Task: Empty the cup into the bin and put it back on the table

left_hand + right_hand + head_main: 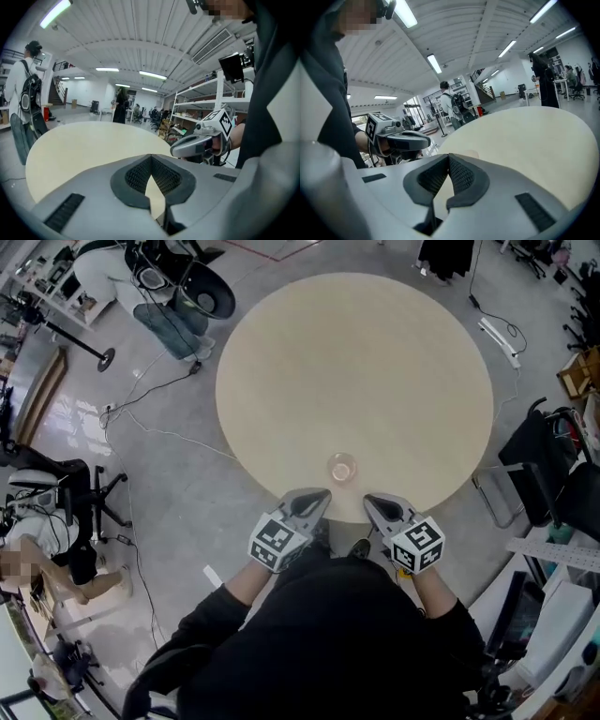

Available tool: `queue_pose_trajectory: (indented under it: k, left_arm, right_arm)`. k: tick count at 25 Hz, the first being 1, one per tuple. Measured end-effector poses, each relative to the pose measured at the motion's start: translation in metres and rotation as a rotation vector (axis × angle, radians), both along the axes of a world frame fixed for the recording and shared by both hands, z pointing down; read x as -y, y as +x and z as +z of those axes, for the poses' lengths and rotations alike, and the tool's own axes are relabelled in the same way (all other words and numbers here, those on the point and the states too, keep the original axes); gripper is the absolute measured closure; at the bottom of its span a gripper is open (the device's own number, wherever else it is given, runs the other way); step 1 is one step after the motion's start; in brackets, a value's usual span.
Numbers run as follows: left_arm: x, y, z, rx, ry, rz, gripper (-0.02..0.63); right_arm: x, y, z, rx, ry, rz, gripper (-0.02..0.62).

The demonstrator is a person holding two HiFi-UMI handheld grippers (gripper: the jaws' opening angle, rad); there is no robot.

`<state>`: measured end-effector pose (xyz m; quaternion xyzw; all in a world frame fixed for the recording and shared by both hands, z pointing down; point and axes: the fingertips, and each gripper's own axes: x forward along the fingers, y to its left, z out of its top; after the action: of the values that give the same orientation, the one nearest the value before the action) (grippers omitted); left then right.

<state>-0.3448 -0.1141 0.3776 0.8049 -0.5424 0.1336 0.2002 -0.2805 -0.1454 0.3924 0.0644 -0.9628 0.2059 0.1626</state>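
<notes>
Near the worktop's (356, 362) closest edge: small clear cup (342, 467) is standing upright | just off that same edge: left claw (322, 495) and right claw (370, 501) are hovering, jaws together, gripping nothing | handling: cup is likely proving light, thin-walled, slippery, crushable; a gentle side-wall pinch below the rim is looking safest.

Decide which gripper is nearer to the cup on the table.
Left, by a little. The left gripper is just below and left of the cup in the head view; the right gripper sits below and right, slightly farther. Neither touches it.
</notes>
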Motion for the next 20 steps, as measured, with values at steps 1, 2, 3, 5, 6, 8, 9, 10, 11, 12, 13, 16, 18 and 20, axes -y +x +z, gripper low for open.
queue_pose_trajectory:
  k: [1,2,3,5,6,8,9,10,11,12,13,16,18,20]
  left_arm:
    - [0.002,0.008,-0.017,0.001,0.036,0.008,0.583]
    - [0.004,0.016,-0.033,0.001,0.070,0.013,0.583]
    - [0.004,0.024,-0.048,-0.010,0.098,0.013,0.583]
    - [0.000,0.042,-0.074,-0.061,0.138,0.006,0.583]
    - [-0.002,0.049,-0.084,-0.090,0.152,0.002,0.583]
    - [-0.005,0.061,-0.099,-0.132,0.172,-0.004,0.583]
    - [-0.006,0.066,-0.104,-0.142,0.178,-0.006,0.583]
    - [-0.008,0.071,-0.108,-0.147,0.183,-0.008,0.583]
    - [-0.011,0.076,-0.110,-0.149,0.187,-0.012,0.583]
    - [-0.015,0.080,-0.111,-0.150,0.191,-0.018,0.583]
    - [-0.017,0.085,-0.112,-0.151,0.194,-0.028,0.583]
    - [-0.025,0.095,-0.110,-0.154,0.193,-0.055,0.583]
    - [-0.031,0.097,-0.108,-0.157,0.187,-0.067,0.583]
    - [-0.036,0.096,-0.105,-0.165,0.179,-0.084,0.583]
  right_arm:
    - [0.000,0.000,-0.014,0.031,0.012,-0.005,0.580]
    - [0.001,0.001,-0.029,0.059,0.034,-0.004,0.580]
    - [0.000,0.003,-0.043,0.081,0.063,0.003,0.580]
    - [-0.006,0.011,-0.071,0.113,0.120,0.027,0.580]
    - [-0.008,0.015,-0.083,0.129,0.143,0.039,0.580]
    - [-0.008,0.019,-0.105,0.171,0.170,0.062,0.580]
    - [-0.007,0.022,-0.113,0.191,0.177,0.072,0.580]
    - [-0.008,0.025,-0.120,0.205,0.183,0.081,0.580]
    - [-0.010,0.029,-0.124,0.213,0.187,0.089,0.580]
    - [-0.012,0.034,-0.128,0.221,0.191,0.096,0.580]
    - [-0.014,0.039,-0.130,0.229,0.194,0.102,0.580]
    - [-0.018,0.051,-0.131,0.245,0.191,0.119,0.580]
    - [-0.022,0.055,-0.127,0.243,0.179,0.129,0.580]
    - [-0.028,0.056,-0.122,0.239,0.163,0.134,0.580]
